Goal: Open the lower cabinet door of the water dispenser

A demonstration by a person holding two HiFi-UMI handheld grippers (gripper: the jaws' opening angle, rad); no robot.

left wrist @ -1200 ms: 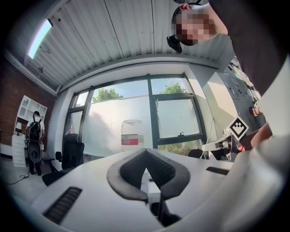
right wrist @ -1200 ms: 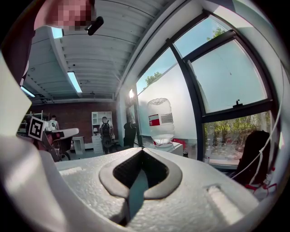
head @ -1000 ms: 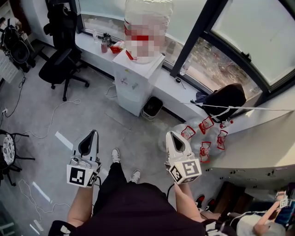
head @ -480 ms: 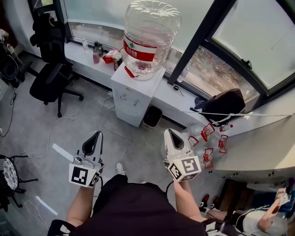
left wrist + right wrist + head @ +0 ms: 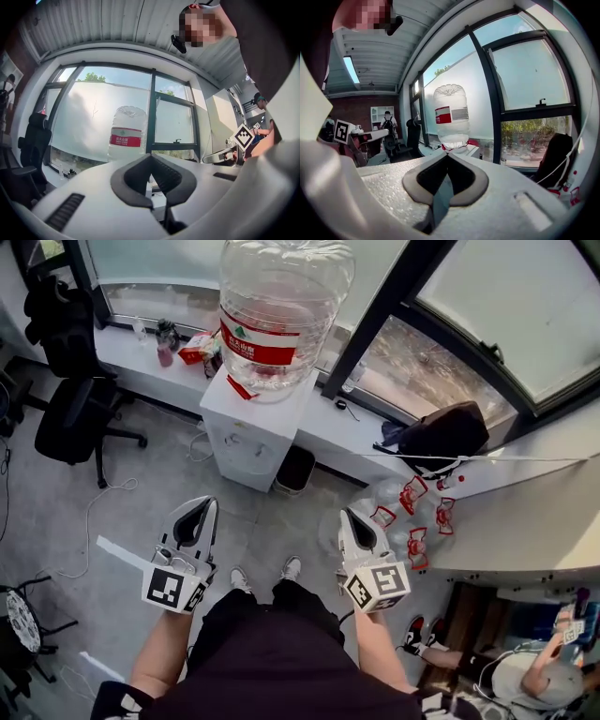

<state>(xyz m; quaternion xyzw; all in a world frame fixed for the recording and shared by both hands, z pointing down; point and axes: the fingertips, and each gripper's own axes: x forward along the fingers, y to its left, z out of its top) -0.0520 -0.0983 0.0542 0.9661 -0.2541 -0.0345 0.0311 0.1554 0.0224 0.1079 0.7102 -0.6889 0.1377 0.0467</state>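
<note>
The water dispenser (image 5: 246,442) is standing at the far side against the windowsill (image 5: 141,348) with a big water bottle (image 5: 272,310) on top. Its lower cabinet door (image 5: 246,470) is facing us low on the white front, and as far as we can tell it is shut. A small bin (image 5: 295,468) is sitting just to its right, and an office chair (image 5: 70,413) is standing well off to the left. We are facing the dispenser from well apart, across bare floor. We are holding the left gripper (image 5: 206,505) and the right gripper (image 5: 348,515) out in front of us, both pointing toward it. Both have their jaws pressed together on nothing, which we judge to be a carrying pose, since nothing is within reach to grasp. The door is not yet being touched, so opening it will call for coming close and reaching low.
</note>
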